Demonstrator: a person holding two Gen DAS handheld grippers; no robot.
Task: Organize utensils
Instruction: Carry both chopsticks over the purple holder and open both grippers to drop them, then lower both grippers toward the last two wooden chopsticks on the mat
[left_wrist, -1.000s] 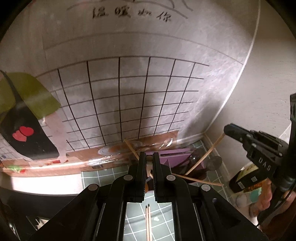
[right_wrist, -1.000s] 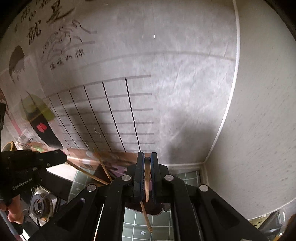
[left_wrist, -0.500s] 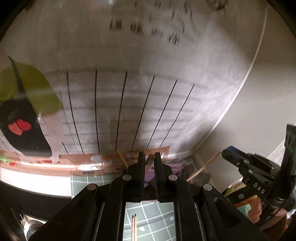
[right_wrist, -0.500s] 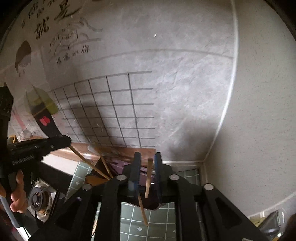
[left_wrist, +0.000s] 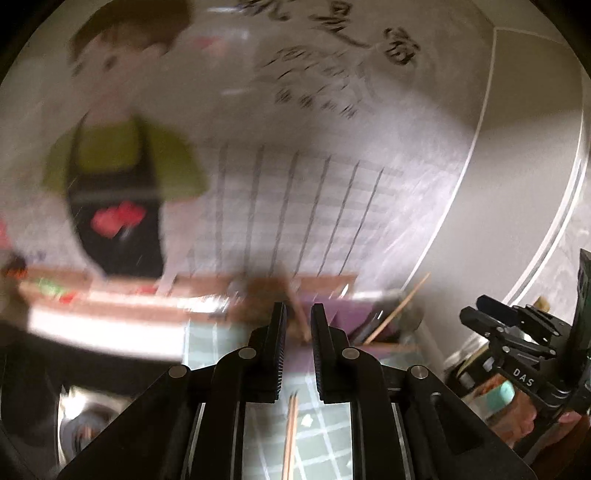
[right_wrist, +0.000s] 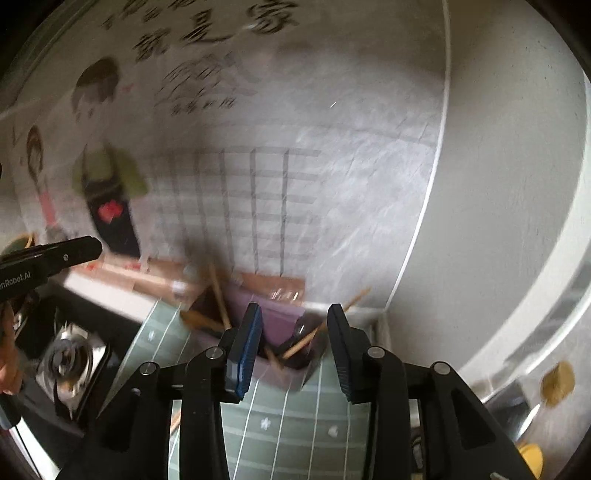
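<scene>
Both views blurred. Our right gripper (right_wrist: 294, 334) gapes wide, empty, above the purple holder (right_wrist: 280, 328), where chopsticks (right_wrist: 317, 328) lean, likely dropped in. Left gripper (left_wrist: 297, 341): narrow gap, nothing held. Two chopsticks (left_wrist: 291, 435) remain on the mat (left_wrist: 328, 435), presumably next.

We see matt black plastic on the left claw (left_wrist: 297, 325) and right claw (right_wrist: 295, 332), pale bare wood in the chopsticks (right_wrist: 317, 325), a smooth purple plastic holder (right_wrist: 280, 325), and a glossy tile-patterned tabletop (right_wrist: 295, 417).
</scene>
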